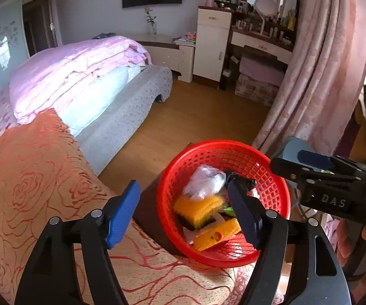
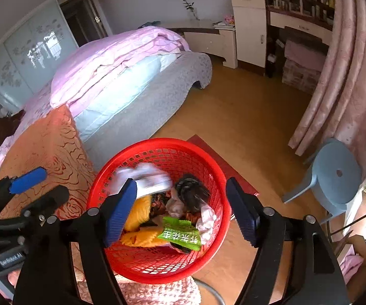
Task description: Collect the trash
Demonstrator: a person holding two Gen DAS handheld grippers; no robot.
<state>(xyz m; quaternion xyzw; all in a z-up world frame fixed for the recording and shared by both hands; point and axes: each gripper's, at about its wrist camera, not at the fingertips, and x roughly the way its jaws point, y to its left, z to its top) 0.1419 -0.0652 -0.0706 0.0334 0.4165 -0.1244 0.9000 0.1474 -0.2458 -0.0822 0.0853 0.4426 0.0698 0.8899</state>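
Note:
A red mesh basket [image 1: 274, 178] [image 2: 216, 175] sits below both grippers and holds the trash. Inside lie yellow wrappers [image 1: 198, 207] [image 2: 139, 212], a white plastic bag [image 1: 204, 180], a green packet [image 2: 180, 233] and a dark crumpled bag [image 2: 191, 190]. A white wrapper [image 2: 144, 175] at the basket's far side looks blurred. My left gripper [image 1: 183, 212] [image 2: 38, 186] hangs open over the basket's left rim with nothing between its blue pads. My right gripper [image 2: 181, 211] [image 1: 309, 162] stands open above the basket's middle, also holding nothing.
An orange rose-patterned cloth [image 1: 30, 190] covers the surface to the left, beside a bed [image 1: 81, 76] with pink bedding. A grey-blue stool [image 2: 335, 178] and pink curtains [image 1: 322, 63] stand to the right. A red mat [image 2: 208, 147] lies on the wooden floor [image 1: 195, 114].

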